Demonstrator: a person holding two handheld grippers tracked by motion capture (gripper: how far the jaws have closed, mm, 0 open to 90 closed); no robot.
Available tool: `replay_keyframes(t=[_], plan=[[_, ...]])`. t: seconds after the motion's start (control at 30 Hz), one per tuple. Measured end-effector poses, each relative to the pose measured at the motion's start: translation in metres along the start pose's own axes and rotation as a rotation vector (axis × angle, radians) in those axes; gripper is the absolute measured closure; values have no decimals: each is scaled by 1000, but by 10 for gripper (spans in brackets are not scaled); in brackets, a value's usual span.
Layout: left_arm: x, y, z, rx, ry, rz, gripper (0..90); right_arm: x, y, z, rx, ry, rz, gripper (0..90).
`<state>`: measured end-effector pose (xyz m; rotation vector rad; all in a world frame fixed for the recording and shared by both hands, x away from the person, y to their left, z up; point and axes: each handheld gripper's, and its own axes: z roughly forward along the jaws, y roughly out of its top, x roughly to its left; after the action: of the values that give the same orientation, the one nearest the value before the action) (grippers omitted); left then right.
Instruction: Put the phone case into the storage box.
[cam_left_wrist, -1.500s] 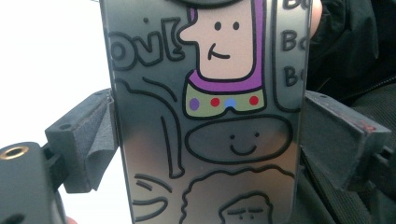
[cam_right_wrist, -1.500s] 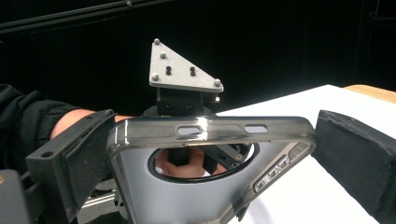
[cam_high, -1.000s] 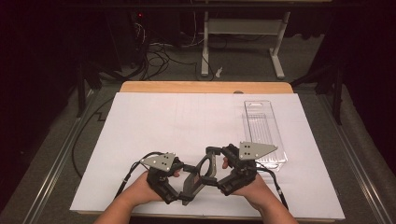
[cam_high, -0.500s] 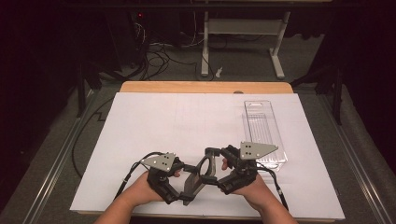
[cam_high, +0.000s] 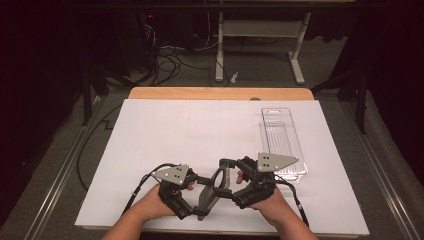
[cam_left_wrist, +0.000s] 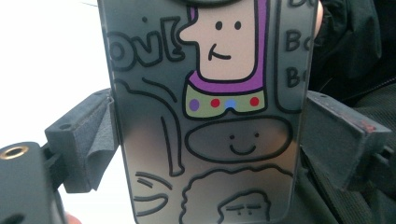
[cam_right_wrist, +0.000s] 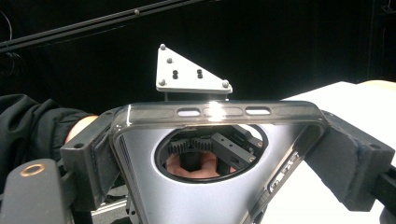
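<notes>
A grey phone case (cam_high: 214, 189) with a round hole hangs above the table's near edge, held between both grippers. In the left gripper view its outer face (cam_left_wrist: 205, 93) carries cartoon drawings, and my left gripper (cam_left_wrist: 210, 140) is shut on its two long sides. My right gripper (cam_right_wrist: 217, 154) is shut on the case's other end, where the bare inner face (cam_right_wrist: 154, 186) and the hole show. In the high view the left gripper (cam_high: 199, 202) grips the lower end and the right gripper (cam_high: 231, 176) the upper end. A hand holds each gripper.
A white sheet (cam_high: 200, 135) covers the table, with a wooden edge (cam_high: 220, 93) at the far side. A clear plastic tray (cam_high: 281, 142) lies at the right, just beyond the right gripper. Cables and a stand's legs (cam_high: 255, 55) sit on the floor beyond the table.
</notes>
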<state>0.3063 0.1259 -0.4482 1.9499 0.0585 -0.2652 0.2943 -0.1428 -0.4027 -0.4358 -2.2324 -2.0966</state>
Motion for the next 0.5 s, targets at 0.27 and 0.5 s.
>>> replay_keyframes(t=[0.27, 0.5], plan=[[0, -1, 3, 15, 15, -8, 122, -2, -1, 0, 9, -3, 9, 133], [1, 3, 3, -1, 21, -40, 115, -3, 0, -2, -1, -20, 14, 133]])
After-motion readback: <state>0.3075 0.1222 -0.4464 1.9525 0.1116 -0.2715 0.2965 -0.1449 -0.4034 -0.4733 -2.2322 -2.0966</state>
